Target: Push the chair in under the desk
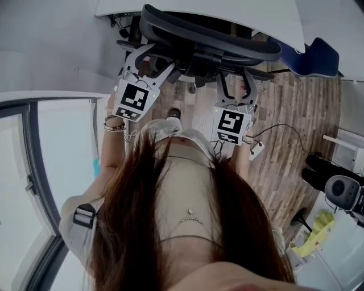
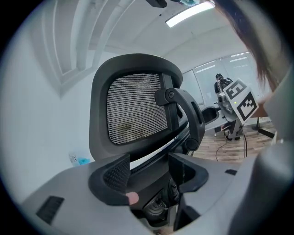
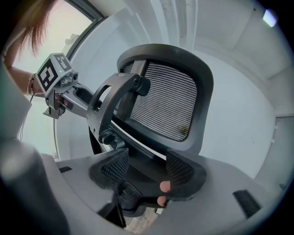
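A black office chair (image 1: 210, 40) with a mesh back stands in front of me, its back toward me and its seat below the edge of the white desk (image 1: 227, 11). My left gripper (image 1: 149, 61) is at the left side of the chair's back. My right gripper (image 1: 236, 85) is at its right side. In the left gripper view the mesh back (image 2: 135, 108) rises just beyond the left gripper (image 2: 149, 172), whose jaws stand apart round the lower back frame. The right gripper (image 3: 147, 170) shows the same from the other side of the mesh back (image 3: 165, 103), jaws apart.
A blue seat (image 1: 315, 57) stands at the desk's right end. A cable (image 1: 284, 131) lies on the wooden floor to the right. A glass partition (image 1: 34, 170) runs along my left. A black device (image 1: 341, 190) and yellow items (image 1: 315, 233) sit at the right edge.
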### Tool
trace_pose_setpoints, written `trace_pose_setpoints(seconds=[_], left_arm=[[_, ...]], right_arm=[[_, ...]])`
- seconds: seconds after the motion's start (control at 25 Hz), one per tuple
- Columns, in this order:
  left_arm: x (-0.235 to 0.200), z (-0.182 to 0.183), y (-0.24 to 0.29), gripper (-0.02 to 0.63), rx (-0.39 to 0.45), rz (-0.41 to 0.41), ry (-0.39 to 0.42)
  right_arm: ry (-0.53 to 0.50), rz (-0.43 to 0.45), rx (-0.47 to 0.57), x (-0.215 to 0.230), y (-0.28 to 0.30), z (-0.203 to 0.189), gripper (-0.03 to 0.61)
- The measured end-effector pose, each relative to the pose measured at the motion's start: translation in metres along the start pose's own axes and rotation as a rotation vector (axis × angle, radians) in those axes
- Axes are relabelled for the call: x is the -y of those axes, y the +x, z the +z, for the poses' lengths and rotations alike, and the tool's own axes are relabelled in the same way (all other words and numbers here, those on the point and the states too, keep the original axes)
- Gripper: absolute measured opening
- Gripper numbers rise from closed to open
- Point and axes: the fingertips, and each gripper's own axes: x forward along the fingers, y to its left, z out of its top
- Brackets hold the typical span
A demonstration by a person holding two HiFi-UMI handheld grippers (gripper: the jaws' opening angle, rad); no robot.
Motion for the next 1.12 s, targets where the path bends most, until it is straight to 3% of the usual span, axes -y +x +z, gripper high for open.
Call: trace_pose_setpoints(seconds=[1.12], left_arm=[[-0.032, 0.003, 0.035, 0.257, -0.001, 0.012, -0.003]], right_arm=[[-0.003, 0.015, 0.004, 0.017, 0.048, 0.009, 0.264]])
